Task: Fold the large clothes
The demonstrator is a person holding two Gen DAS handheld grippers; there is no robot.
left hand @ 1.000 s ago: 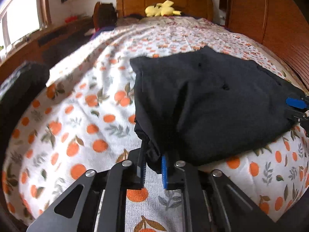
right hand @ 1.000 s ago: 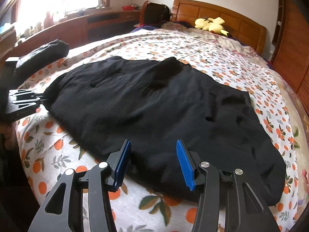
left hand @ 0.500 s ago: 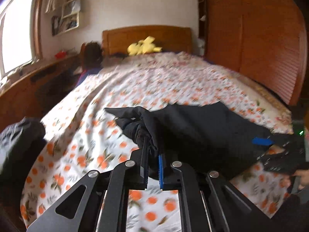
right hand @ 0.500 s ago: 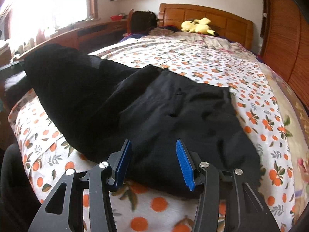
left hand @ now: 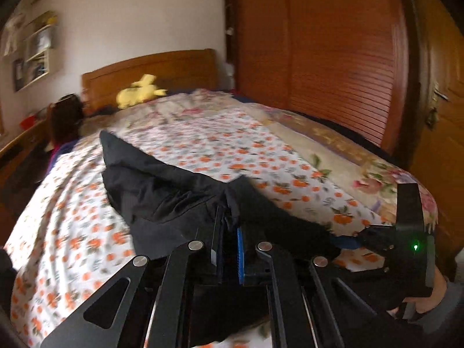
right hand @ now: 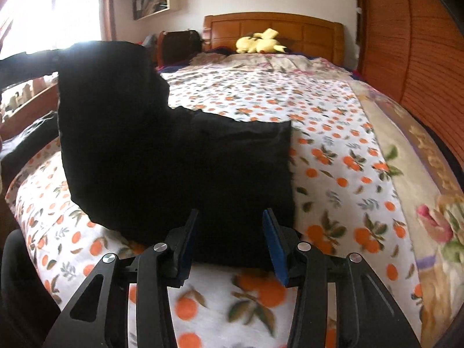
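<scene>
A large black garment lies on the orange-print bedspread. My left gripper is shut on a bunched edge of the garment and holds that side up, so it stands as a tall black fold at the left of the right wrist view. My right gripper is open and empty, its blue pads on either side of the garment's near edge, just above the bed. It also shows at the right of the left wrist view.
A yellow plush toy lies by the wooden headboard. A wooden slatted wardrobe runs along the right side of the bed. A window and a wooden ledge are on the left. A dark bag stands by the headboard.
My left gripper has lifted its side of the garment and carried it to the right, over the rest. The right gripper has stayed open at the near edge.
</scene>
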